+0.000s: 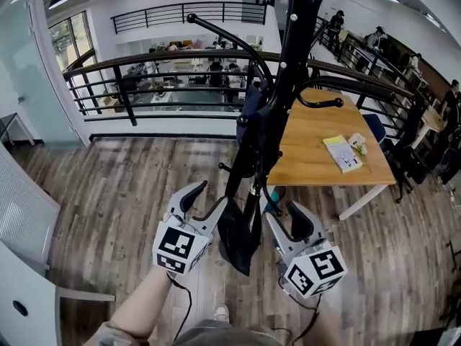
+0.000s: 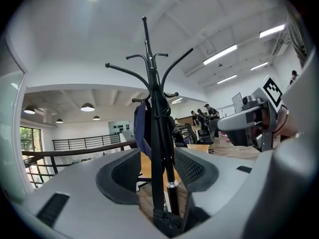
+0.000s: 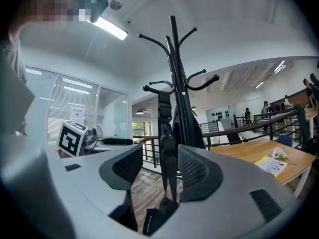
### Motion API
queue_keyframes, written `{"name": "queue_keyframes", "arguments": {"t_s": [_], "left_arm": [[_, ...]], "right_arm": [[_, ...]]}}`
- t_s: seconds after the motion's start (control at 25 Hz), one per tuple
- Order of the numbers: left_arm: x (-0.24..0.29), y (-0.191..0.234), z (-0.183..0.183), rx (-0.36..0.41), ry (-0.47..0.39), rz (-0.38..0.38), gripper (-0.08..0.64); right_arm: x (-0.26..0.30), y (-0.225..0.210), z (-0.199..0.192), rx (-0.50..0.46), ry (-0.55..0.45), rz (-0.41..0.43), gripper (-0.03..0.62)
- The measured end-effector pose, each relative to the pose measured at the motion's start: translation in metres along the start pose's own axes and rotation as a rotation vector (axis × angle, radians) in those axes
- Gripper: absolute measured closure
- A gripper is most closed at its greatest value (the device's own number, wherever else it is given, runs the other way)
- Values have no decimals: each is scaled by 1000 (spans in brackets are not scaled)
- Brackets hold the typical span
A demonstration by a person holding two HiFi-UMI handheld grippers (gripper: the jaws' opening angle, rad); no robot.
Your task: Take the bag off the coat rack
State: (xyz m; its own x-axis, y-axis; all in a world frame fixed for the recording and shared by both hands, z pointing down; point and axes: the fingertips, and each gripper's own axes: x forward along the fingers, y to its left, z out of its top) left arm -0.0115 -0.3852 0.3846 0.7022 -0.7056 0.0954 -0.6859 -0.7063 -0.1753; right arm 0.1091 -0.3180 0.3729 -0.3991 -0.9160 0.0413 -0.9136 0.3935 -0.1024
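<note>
Your left gripper [image 2: 157, 156] and right gripper [image 3: 159, 153] sit low, jaws spread, each straddling a strap [image 3: 167, 148] of the black bag [image 1: 238, 240], which hangs from the coat rack [image 1: 288, 63]. Neither seems clamped yet. Grip the straps so that lifting frees them from the hook

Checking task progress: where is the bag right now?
In the head view, the bag hangs on the coat rack, left of the wooden table, its black lower end dangling between the left gripper and right gripper.
</note>
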Motion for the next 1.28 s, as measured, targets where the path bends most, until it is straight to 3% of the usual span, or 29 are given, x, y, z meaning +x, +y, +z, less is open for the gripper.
{"name": "queue_keyframes", "arguments": {"t_s": [0.68,0.92,1.0,1.08,1.16,1.28], "left_arm": [[89,2,-45,-145,67,-131,331],[110,-1,-71,-149,157,-150,334],[111,1,-75,-144,184,-129,412],[109,3,-73,-156,183,-111,424],[107,6,-71,-163,180,-94,536],[101,8,-73,-141,200,-67,545]], "right_arm": [[81,-19,-58,55,207,-64,365],[98,-15,-67,121,185,-31,382],[101,-17,-67,133,177,-39,457],[101,-21,-66,152,170,-37,471],[99,-26,-65,187,159,-27,554],[96,-31,-62,253,143,0,557]]}}
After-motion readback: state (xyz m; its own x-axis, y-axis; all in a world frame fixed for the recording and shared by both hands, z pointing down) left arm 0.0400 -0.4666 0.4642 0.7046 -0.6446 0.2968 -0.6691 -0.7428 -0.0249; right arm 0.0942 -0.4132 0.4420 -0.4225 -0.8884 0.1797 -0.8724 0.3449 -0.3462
